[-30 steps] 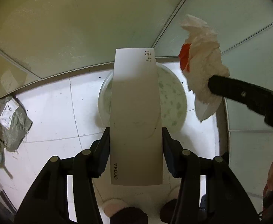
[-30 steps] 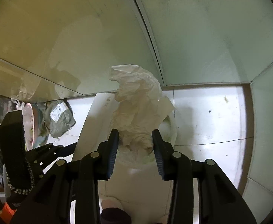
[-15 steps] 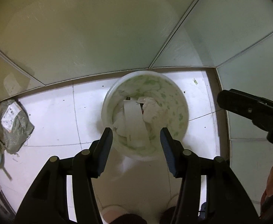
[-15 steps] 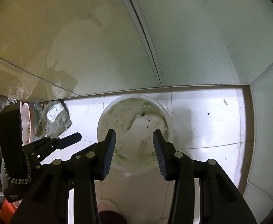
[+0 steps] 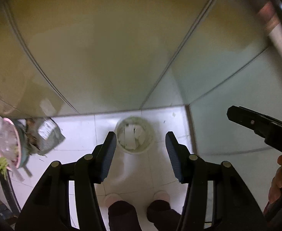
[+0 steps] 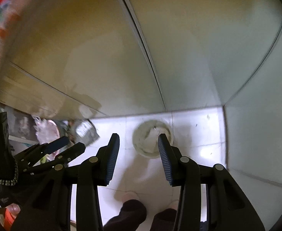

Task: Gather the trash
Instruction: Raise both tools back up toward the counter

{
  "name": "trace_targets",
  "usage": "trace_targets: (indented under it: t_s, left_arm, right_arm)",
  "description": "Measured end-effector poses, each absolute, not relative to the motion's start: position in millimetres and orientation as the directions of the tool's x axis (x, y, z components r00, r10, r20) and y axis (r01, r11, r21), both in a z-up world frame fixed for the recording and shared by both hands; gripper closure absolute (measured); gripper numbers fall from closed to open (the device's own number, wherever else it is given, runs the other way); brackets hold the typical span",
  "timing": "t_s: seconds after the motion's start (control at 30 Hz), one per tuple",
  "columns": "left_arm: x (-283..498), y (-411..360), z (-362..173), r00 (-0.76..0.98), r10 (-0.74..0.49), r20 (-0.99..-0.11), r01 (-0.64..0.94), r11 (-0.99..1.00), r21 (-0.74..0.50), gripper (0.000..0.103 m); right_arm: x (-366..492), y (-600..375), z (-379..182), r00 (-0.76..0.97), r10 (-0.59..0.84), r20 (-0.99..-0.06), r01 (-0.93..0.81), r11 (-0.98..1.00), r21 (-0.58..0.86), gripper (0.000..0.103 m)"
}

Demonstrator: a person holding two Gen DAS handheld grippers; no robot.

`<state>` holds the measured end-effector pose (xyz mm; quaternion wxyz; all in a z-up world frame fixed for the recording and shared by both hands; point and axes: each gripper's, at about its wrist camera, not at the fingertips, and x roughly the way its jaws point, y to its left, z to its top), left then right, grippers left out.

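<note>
A round whitish bin (image 5: 134, 134) stands on the floor in a wall corner, far below both grippers. White card and crumpled paper (image 5: 130, 137) lie inside it. My left gripper (image 5: 140, 140) hangs open high above the bin, with nothing between its fingers. The right gripper (image 6: 138, 141) is also open and empty, with the bin (image 6: 152, 137) below and beyond its right finger. In the left wrist view the right gripper's black body (image 5: 260, 125) shows at the right edge. The left gripper (image 6: 64, 144) appears at the left of the right wrist view.
A crumpled grey bag with a white label (image 5: 48, 136) lies on the white tiled floor (image 5: 83, 132) left of the bin. A pink bowl with scraps (image 5: 6, 142) sits at the far left. The person's feet in pink slippers (image 5: 114, 199) stand below. Pale walls enclose the corner.
One second ago the left gripper held a white card and the right held crumpled paper over the bin. Both were let go into the bin, and both grippers have since risen far above it.
</note>
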<state>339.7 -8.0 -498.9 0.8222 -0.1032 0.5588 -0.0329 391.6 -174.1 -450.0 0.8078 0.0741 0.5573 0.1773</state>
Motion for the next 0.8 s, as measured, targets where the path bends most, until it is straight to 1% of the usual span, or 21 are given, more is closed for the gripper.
trace_targets:
  t_s: [0.17,0.27,0.37,0.4,0.47,0.53,0.6,0.63,0.67,0.7,0.73,0.77,0.8]
  left_arm:
    - [323.9,0.9,-371.7,0.482,-0.152,-0.863,-0.042,0.98,-0.196,0.051]
    - [311.3,8.3,-302.1,0.55,-0.15,-0.822,-0.022,0.981,-0.194,0.051]
    - [298.7,16.1,-248.7,0.611,-0.147,-0.778,0.002,0.983,-0.184,0.051]
    - [294.0,20.7,-229.2,0.633,-0.149,-0.76,0.014,0.983,-0.181,0.05]
    - [286.3,23.3,-191.3,0.675,-0.151,-0.723,0.035,0.984,-0.173,0.046]
    - [280.4,26.9,-163.8,0.709,-0.153,-0.688,0.055,0.985,-0.163,0.045]
    - [273.1,32.0,-139.6,0.748,-0.145,-0.648,0.068,0.987,-0.143,0.04]
    - [267.3,32.3,-128.3,0.765,-0.138,-0.629,0.07,0.989,-0.133,0.036]
    - [261.6,35.9,-118.6,0.782,-0.134,-0.609,0.072,0.989,-0.125,0.033]
    - [257.8,36.6,-108.6,0.799,-0.132,-0.587,0.076,0.99,-0.119,0.032]
    - [254.7,41.0,-101.2,0.807,-0.136,-0.574,0.082,0.989,-0.119,0.03]
    - [254.1,41.9,-96.2,0.812,-0.14,-0.566,0.088,0.989,-0.119,0.025]
    - [254.9,42.2,-90.6,0.816,-0.144,-0.56,0.094,0.989,-0.117,0.02]
  right_arm:
    - [366.6,-174.6,-323.6,0.452,0.349,-0.821,-0.223,0.935,0.275,0.065]
    - [348.7,-175.3,-263.2,0.534,0.333,-0.777,-0.226,0.942,0.248,0.065]
    - [327.7,-175.1,-203.3,0.618,0.311,-0.722,-0.22,0.95,0.221,0.065]
    - [324.4,-176.7,-189.5,0.639,0.304,-0.707,-0.216,0.953,0.213,0.065]
    - [310.2,-172.6,-157.5,0.688,0.277,-0.671,-0.205,0.961,0.187,0.065]
    - [301.8,-167.6,-135.9,0.724,0.248,-0.644,-0.193,0.969,0.156,0.065]
    - [291.4,-162.0,-118.0,0.758,0.224,-0.613,-0.18,0.975,0.133,0.064]
    - [286.2,-159.9,-109.0,0.774,0.213,-0.596,-0.173,0.977,0.125,0.06]
    - [283.3,-157.6,-100.7,0.79,0.207,-0.577,-0.167,0.978,0.123,0.051]
    - [279.9,-157.3,-93.9,0.803,0.203,-0.56,-0.162,0.979,0.122,0.047]
    - [276.1,-156.9,-88.5,0.818,0.197,-0.54,-0.157,0.98,0.121,0.04]
    - [273.7,-156.4,-84.3,0.827,0.194,-0.528,-0.154,0.981,0.12,0.034]
    - [272.4,-156.2,-79.2,0.834,0.189,-0.518,-0.15,0.982,0.117,0.031]
